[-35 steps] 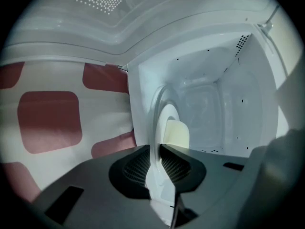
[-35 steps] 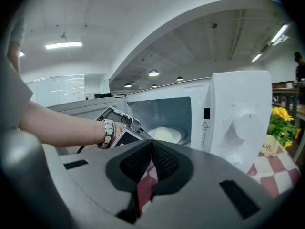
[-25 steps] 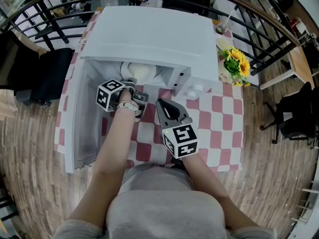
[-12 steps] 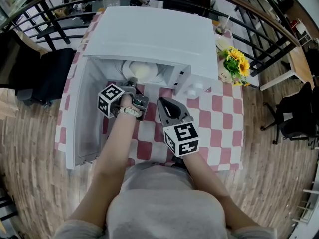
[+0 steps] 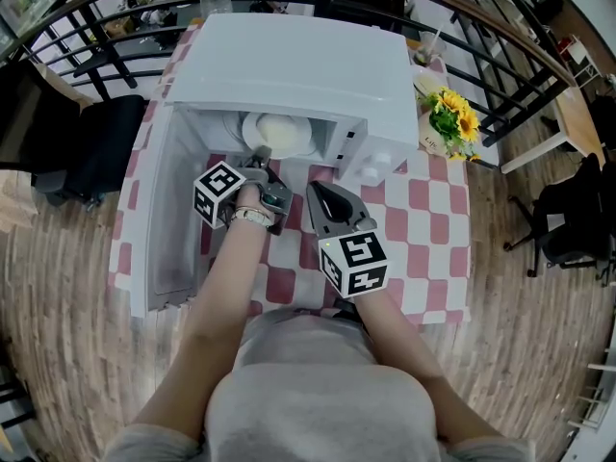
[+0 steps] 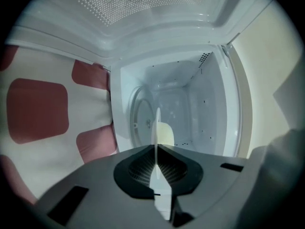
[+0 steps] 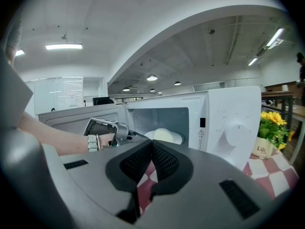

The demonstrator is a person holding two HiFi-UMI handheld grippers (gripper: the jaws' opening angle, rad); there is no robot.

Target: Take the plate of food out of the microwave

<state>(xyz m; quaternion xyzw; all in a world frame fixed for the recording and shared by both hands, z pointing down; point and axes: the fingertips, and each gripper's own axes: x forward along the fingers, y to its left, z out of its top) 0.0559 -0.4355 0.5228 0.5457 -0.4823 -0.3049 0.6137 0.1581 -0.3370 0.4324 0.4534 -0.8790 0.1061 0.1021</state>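
Note:
The white microwave (image 5: 298,65) stands open, its door (image 5: 168,219) swung out to the left. Inside sits a white plate (image 5: 279,133) with a pale mound of food (image 6: 165,132). My left gripper (image 5: 258,158) reaches into the mouth of the oven and is shut on the plate's near rim. In the left gripper view the plate (image 6: 156,128) shows edge-on, pinched between the jaws of the left gripper (image 6: 156,149). My right gripper (image 5: 322,192) hovers shut and empty in front of the oven. The right gripper view shows the plate (image 7: 164,136) and the left gripper (image 7: 107,128) beyond the right gripper (image 7: 151,144).
The microwave rests on a table with a red and white checked cloth (image 5: 423,229). A pot of yellow flowers (image 5: 452,123) stands right of the oven, also seen as flowers (image 7: 274,125). The control panel with a dial (image 7: 234,133) faces the right gripper. Black railings and chairs surround the table.
The left gripper's jaws have closed onto the plate's rim. Both grippers have shifted a little toward the microwave.

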